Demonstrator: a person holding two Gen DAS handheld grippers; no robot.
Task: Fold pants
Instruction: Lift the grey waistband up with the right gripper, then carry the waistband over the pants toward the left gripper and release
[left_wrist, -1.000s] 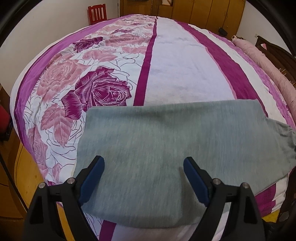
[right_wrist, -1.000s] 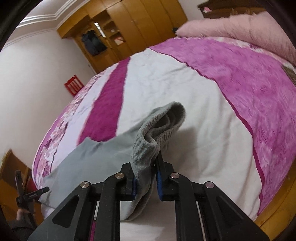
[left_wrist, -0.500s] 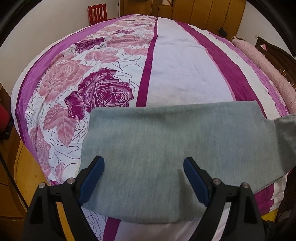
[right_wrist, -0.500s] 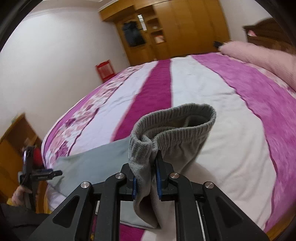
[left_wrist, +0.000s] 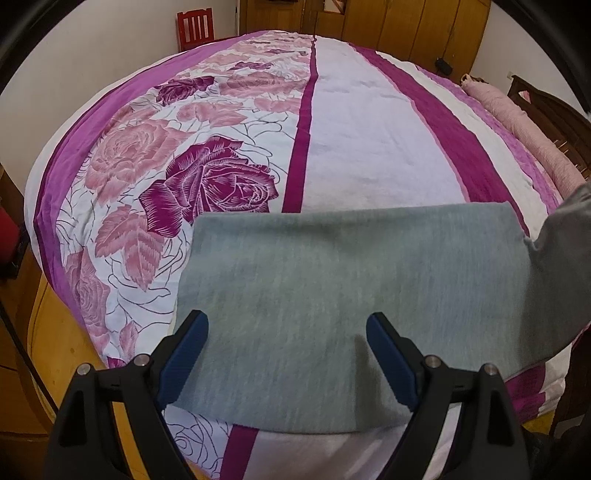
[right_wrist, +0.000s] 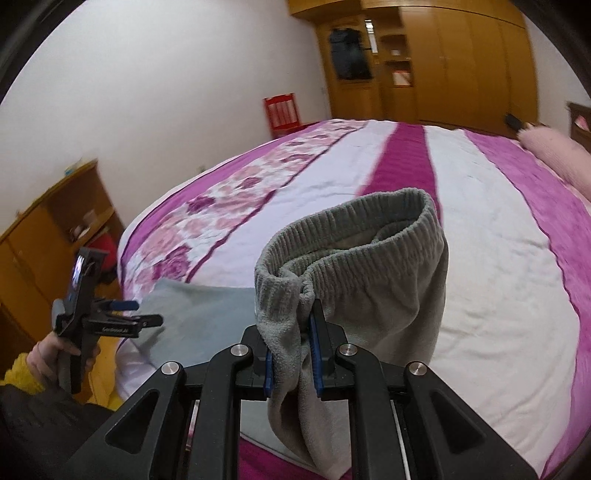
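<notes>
Grey pants (left_wrist: 332, 288) lie flat across the near edge of the bed, folded lengthwise. My left gripper (left_wrist: 288, 332) is open and empty, hovering just above the pants' near left part; it also shows in the right wrist view (right_wrist: 125, 314). My right gripper (right_wrist: 291, 347) is shut on the ribbed waistband (right_wrist: 354, 236) and holds that end lifted above the bed. The lifted end shows at the right edge of the left wrist view (left_wrist: 565, 236).
The bed has a purple, white and rose-patterned cover (left_wrist: 207, 155). A pink rolled blanket (left_wrist: 524, 122) lies along the headboard side. A red chair (left_wrist: 195, 26) and wooden wardrobes (right_wrist: 424, 55) stand beyond the bed. A wooden cabinet (right_wrist: 48, 229) is on the left.
My right gripper has lifted the waistband end higher and swung it left, toward the pants' leg end. The left gripper has stayed open, shifting slightly.
</notes>
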